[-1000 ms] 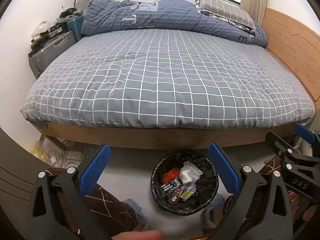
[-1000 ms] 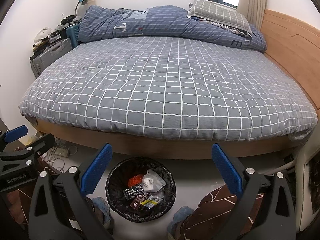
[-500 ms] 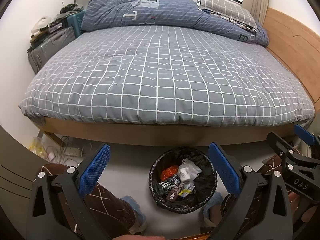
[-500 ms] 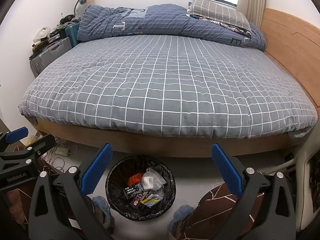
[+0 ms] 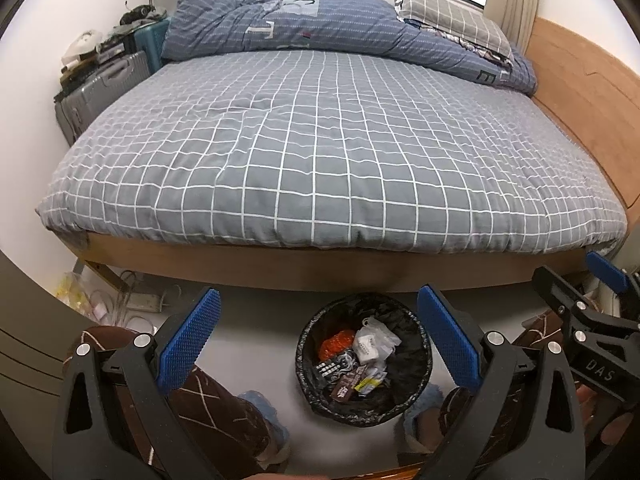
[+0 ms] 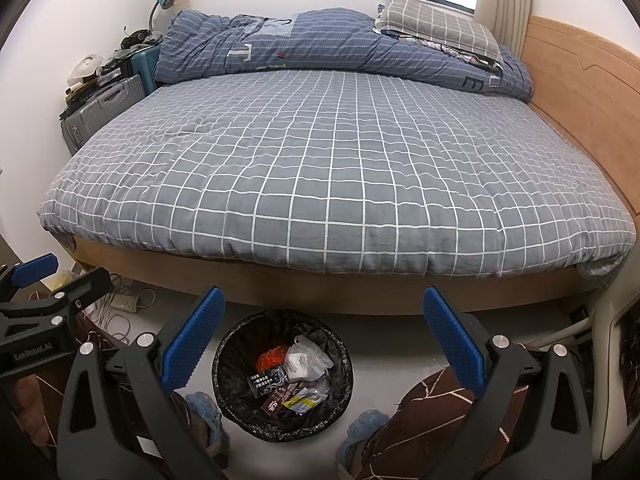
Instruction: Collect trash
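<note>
Right gripper (image 6: 320, 336) up front, blue pads (image 6: 192, 338) spread wide, nothing between them. Down below, a black-lined trash bin (image 6: 228, 376) on the pale floor, right by the wooden bed frame (image 6: 360, 292). Inside: a white crumpled mask (image 6: 306, 362), an orange wrapper (image 6: 272, 358), a dark packet (image 6: 268, 380), a yellow scrap (image 6: 298, 400). Blue slippers (image 6: 204, 406) either side of the bin, brown patterned trousers (image 6: 424, 412) above. Left gripper (image 6: 44, 292) poking in from the left edge, jaws apart too. Beyond, a grey checked bedspread (image 6: 340, 176), a rumpled blue duvet (image 6: 320, 48), a checked pillow (image 6: 436, 28). Grey suitcase (image 6: 104, 108) against the wall.
</note>
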{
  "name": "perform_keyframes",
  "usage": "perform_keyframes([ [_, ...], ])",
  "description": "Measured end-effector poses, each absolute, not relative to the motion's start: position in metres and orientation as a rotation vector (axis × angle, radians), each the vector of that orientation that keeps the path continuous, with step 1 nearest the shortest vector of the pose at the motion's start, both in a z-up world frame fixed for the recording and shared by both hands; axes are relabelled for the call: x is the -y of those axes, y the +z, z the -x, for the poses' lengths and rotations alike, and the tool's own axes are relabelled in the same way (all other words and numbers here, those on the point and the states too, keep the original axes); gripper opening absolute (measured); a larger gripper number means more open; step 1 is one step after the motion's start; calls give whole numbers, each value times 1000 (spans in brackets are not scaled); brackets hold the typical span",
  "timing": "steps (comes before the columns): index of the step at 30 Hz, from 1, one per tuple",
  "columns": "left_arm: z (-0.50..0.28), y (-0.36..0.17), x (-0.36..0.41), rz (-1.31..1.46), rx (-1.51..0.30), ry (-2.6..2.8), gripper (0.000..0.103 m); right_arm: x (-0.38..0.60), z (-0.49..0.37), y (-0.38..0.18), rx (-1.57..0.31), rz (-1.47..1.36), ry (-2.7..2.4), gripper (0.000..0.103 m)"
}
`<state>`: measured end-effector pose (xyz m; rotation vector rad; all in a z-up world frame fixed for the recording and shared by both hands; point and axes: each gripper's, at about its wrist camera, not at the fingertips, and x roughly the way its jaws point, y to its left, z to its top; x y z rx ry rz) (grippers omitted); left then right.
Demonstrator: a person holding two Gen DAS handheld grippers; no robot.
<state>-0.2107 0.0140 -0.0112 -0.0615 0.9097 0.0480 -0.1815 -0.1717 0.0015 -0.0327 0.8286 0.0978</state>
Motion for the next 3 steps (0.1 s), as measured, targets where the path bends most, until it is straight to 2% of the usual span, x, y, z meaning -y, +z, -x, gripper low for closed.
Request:
perform_keyframes([
  [3,211,-12,-14,58,-909,51,97,172,181,1,-828,33,98,96],
])
